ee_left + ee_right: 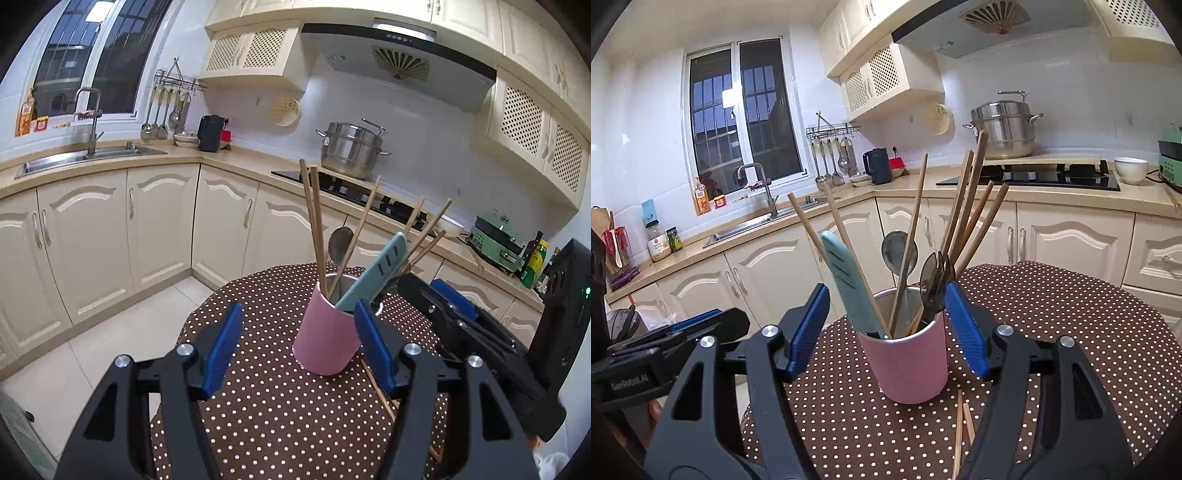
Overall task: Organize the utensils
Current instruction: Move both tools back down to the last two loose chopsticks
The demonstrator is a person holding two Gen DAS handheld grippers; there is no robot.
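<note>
The bench (280, 406), covered in a brown dotted cloth, carries a pink cup (327, 332) standing upright. The left gripper (299, 347) and right gripper (886, 332) each have their jaws apart, with the cup between and just ahead of them, untouched. Chopsticks (964, 210), a teal knife (849, 280) and spoons (898, 249) stand inside; two chopsticks (960, 424) lie on the cloth beside its base.

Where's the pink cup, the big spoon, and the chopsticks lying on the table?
pink cup (908, 365): right wrist view, front wall.
spoon (899, 249): right wrist view, its bowl.
loose chopsticks (958, 428): right wrist view, mid-shaft, on the table.
</note>
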